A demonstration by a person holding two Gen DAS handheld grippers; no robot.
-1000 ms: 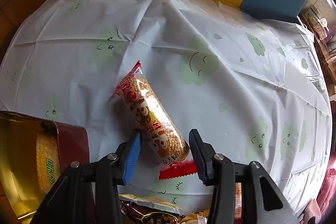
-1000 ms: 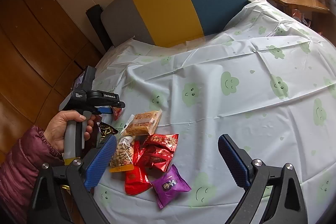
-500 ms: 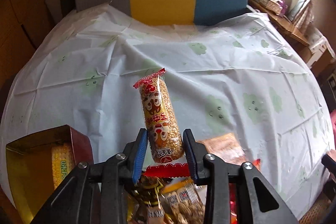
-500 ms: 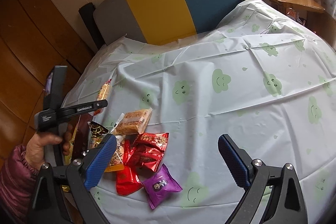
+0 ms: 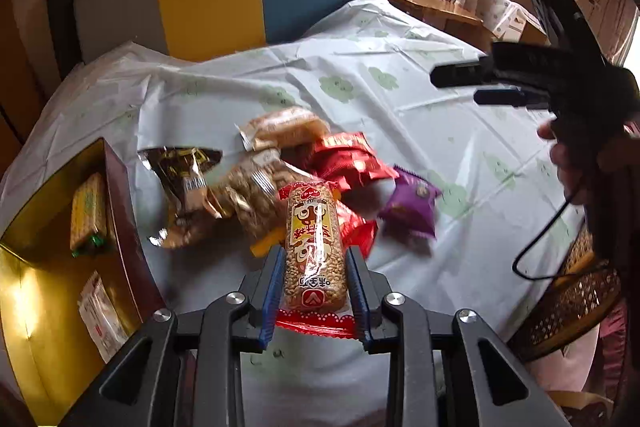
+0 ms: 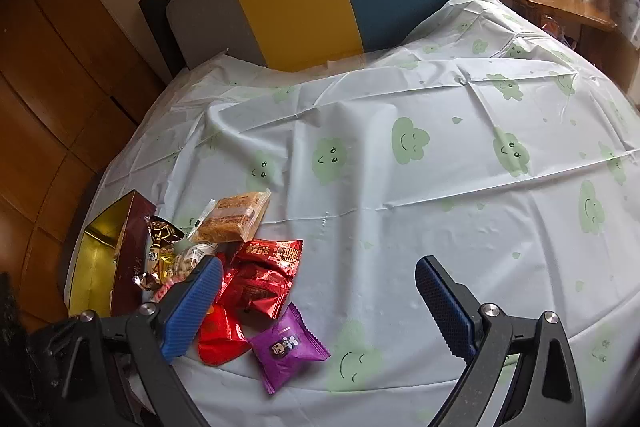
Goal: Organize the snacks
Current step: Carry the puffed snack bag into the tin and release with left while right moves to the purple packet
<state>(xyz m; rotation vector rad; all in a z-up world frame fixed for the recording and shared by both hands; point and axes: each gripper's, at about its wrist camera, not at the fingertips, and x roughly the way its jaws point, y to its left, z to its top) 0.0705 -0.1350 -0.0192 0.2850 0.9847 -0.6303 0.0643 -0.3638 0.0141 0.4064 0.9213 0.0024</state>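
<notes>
Left tool (image 5: 314,283): jaws just closing, clamped on a puffed-grain roll (image 5: 314,249) held in the air above the pile.
Right tool (image 6: 318,301): jaws wide apart, nothing between them.
Snack pile (image 6: 256,267): near the desk's left edge.
Gold box (image 5: 48,267): just left of the pile; two packets inside.
Desk (image 6: 440,187): covered with a cloud-print cloth.

From my remote station I see a thin, creased plastic tablecloth (image 6: 400,227) with a soft sheen; the puffed-grain roll (image 5: 314,251) wears clear glossy film with red crimped ends; the red packets (image 6: 264,279) and purple packet (image 6: 286,345) look like shiny foil; the box (image 5: 36,307) has a mirror-like gold lining; my left gripper (image 5: 314,291) is matt black plastic with ribbed blue pads (image 5: 270,291); wood panelling (image 6: 48,87) looks smooth, varnished.
</notes>
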